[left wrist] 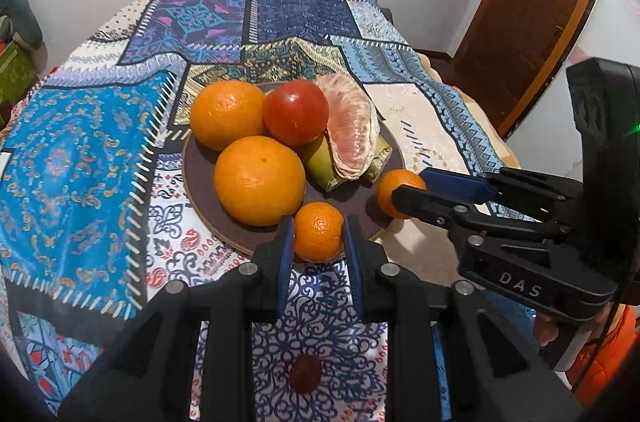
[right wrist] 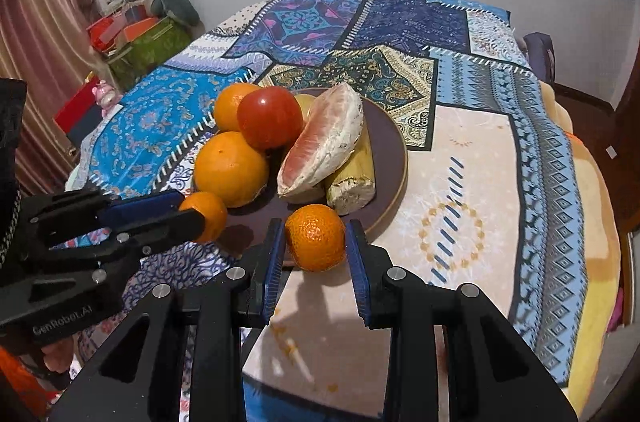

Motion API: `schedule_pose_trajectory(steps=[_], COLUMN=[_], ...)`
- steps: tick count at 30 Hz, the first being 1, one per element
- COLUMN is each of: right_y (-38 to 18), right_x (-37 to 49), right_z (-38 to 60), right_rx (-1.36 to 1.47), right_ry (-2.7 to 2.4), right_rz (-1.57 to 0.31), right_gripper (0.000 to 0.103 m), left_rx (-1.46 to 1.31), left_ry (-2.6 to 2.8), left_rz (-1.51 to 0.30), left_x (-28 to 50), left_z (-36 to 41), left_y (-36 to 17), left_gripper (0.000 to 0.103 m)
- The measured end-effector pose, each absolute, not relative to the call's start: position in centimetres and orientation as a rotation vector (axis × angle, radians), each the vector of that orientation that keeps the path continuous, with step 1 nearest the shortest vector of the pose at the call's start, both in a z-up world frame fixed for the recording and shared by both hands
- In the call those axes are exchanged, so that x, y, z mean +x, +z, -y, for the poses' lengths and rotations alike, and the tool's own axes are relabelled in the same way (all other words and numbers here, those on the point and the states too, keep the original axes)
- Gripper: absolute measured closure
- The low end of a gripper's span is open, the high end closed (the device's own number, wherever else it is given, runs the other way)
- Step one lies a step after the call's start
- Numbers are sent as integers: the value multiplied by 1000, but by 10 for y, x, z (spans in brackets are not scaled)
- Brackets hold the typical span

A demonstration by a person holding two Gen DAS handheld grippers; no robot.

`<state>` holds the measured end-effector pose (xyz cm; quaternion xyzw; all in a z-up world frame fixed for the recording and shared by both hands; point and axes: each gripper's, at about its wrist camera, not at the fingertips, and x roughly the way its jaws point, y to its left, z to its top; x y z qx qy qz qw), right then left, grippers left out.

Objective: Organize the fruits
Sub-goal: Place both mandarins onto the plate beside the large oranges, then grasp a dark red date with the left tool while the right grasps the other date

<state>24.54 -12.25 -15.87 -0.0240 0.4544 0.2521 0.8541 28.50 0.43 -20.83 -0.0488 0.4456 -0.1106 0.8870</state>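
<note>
A dark round plate [left wrist: 200, 190] [right wrist: 390, 142] holds two large oranges [left wrist: 259, 180] [right wrist: 231, 168], a red tomato [left wrist: 295, 112] [right wrist: 270, 117], a peeled pomelo wedge [left wrist: 354, 130] [right wrist: 324, 146] and a green-yellow fruit [left wrist: 318, 160] [right wrist: 354, 178]. My left gripper [left wrist: 319, 232] [right wrist: 190, 208] is shut on a small mandarin [left wrist: 319, 231] [right wrist: 206, 214] at the plate's near rim. My right gripper [right wrist: 315, 238] [left wrist: 408, 188] is shut on another small mandarin [right wrist: 315, 236] [left wrist: 394, 192] at the plate's right rim.
A patchwork cloth [left wrist: 80, 162] [right wrist: 500, 142] covers the table. A small dark red fruit [left wrist: 305, 372] lies on the cloth below the left gripper. Boxes and clutter [right wrist: 132, 38] stand at the far left, a brown door [left wrist: 532, 2] at the right.
</note>
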Motion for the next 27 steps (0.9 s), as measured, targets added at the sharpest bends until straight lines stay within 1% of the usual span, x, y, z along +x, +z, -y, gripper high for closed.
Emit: schedule_pose_trajectory(steps=[6, 15, 22, 25, 27], right_y=[-163, -164, -147, -138, -132], right_x=[256, 257, 247, 240, 234], right_z=[119, 115, 126, 134, 140], right_rx=[-56, -72, -78, -77, -78], right_ry=[542, 548, 527, 510, 492], right_rz=[-958, -966, -940, -931, -925], right_gripper=[75, 75, 74, 72, 66], left_rx=[-102, -124, -130, -116, -110], left_ry=[-247, -236, -234, -224, -220], left_rz=[-943, -957, -932, -910, -901], left_x=[294, 298, 283, 272, 266], left_z=[-1, -4, -7, -8, -9], left_y=[-221, -225, -208, -196, -189], left_gripper=[79, 79, 79, 79, 79])
